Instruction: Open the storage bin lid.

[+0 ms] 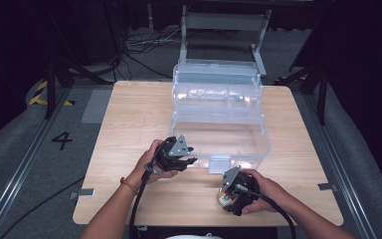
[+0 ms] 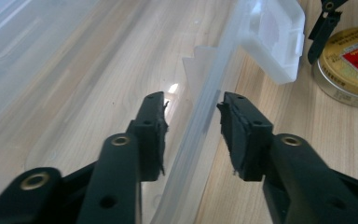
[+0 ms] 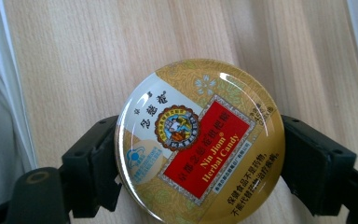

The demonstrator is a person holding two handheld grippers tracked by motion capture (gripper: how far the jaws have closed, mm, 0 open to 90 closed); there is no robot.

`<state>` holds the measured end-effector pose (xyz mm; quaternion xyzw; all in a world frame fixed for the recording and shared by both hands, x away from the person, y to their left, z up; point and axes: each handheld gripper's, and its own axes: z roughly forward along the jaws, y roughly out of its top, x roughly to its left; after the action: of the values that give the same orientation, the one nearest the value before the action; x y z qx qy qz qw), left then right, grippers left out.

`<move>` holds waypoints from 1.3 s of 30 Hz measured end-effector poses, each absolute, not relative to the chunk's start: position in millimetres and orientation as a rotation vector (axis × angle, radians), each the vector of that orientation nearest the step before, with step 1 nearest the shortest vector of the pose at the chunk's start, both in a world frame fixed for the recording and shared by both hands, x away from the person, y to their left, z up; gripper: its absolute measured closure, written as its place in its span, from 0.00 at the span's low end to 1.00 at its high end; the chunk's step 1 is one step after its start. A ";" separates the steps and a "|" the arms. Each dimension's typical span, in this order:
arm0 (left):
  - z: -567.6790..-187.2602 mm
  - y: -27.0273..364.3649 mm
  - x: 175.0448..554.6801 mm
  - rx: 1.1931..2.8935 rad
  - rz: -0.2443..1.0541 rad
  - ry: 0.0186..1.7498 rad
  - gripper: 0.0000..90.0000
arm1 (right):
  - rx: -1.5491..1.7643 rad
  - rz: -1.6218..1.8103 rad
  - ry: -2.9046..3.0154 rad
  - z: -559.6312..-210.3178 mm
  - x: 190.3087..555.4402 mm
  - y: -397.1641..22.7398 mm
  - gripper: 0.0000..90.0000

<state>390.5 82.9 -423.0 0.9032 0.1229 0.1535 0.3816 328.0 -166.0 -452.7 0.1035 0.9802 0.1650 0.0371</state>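
The round candy tin (image 3: 199, 140) is clamped between the jaws of the right gripper (image 1: 235, 191) at lower centre of the high view, apparently for lifting. The left gripper (image 2: 192, 123) is held apart astride the clear box's (image 1: 219, 117) front wall, probably to steady it.

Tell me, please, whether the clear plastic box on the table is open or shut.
Open. The box has its lid swung up behind it, and the wooden table shows through its empty inside.

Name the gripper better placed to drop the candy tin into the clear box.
Right: the right gripper has its jaws against both sides of the candy tin. The left gripper straddles the clear box wall, open.
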 end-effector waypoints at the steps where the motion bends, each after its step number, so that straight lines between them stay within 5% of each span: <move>1: -422.9 82.5 390.3 2.308 0.393 0.316 0.62 | 0.296 0.518 3.002 -451.5 328.8 -168.0 0.22; 21: -392.8 99.3 379.2 2.264 0.492 0.374 0.32 | 0.426 0.602 2.924 -430.4 336.3 -213.3 0.23; 32: -385.5 134.0 358.5 2.283 0.536 0.409 0.27 | 0.476 0.566 2.905 -425.6 342.6 -230.2 0.23; 39: -413.5 159.6 351.6 2.319 0.473 0.500 0.25 | 0.496 0.575 2.884 -421.5 341.1 -236.9 0.23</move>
<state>351.6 159.6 -413.5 0.8969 0.1933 0.1829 0.3533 341.1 -236.9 -421.5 0.1657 0.9640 0.1921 0.0796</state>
